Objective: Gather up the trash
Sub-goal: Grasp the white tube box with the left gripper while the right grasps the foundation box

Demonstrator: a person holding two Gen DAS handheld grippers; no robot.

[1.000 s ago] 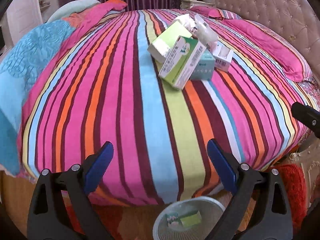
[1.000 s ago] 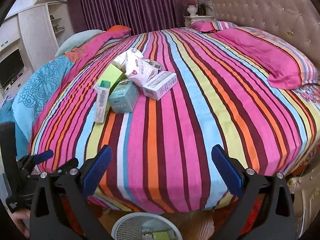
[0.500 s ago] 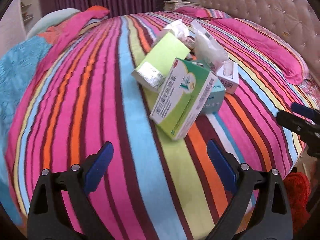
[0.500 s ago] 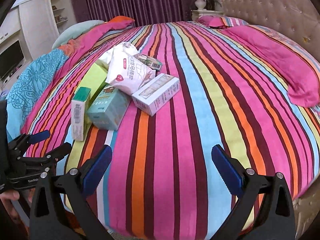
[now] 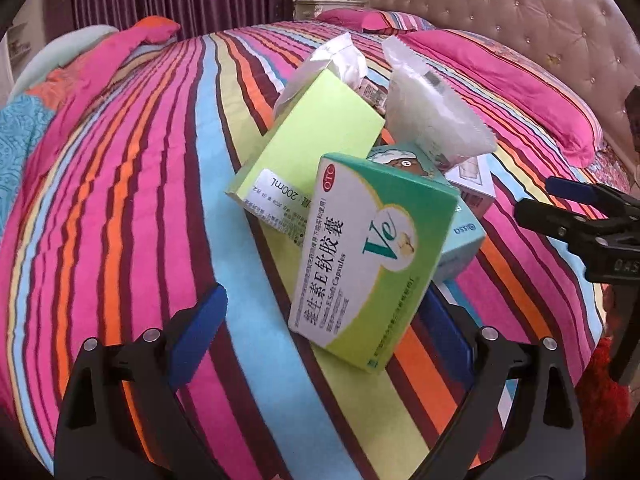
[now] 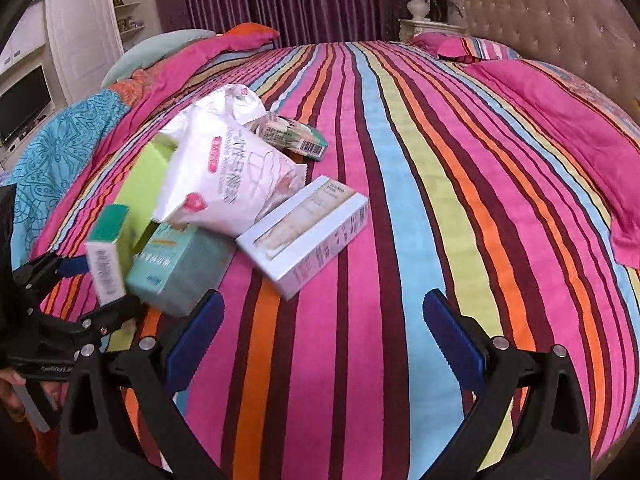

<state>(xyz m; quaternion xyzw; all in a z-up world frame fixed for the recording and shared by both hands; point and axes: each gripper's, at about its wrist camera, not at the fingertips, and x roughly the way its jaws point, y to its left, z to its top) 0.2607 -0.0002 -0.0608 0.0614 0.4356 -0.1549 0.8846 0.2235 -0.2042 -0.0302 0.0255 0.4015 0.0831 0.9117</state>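
Trash lies heaped on the striped multicoloured bedspread (image 6: 400,160), and the landmark in the heap is the green-and-white Ve capsule carton (image 5: 372,256), which stands tilted on edge at its near side. Behind that carton lies a flat lime-green box (image 5: 316,140), and just beside the carton, partly hidden by it, sits a teal cardboard box (image 5: 460,236). A crinkled white plastic packet (image 6: 228,176) rests on top of the teal box, and a long white carton with a window (image 6: 308,236) lies touching the packet, on the far side of the heap from the Ve carton. The left claw (image 5: 320,332) is spread wide, its blue fingers on either side of the Ve carton's lower end without touching it. The right claw (image 6: 324,332) is also wide, holding nothing, over bare bedspread near the white carton.
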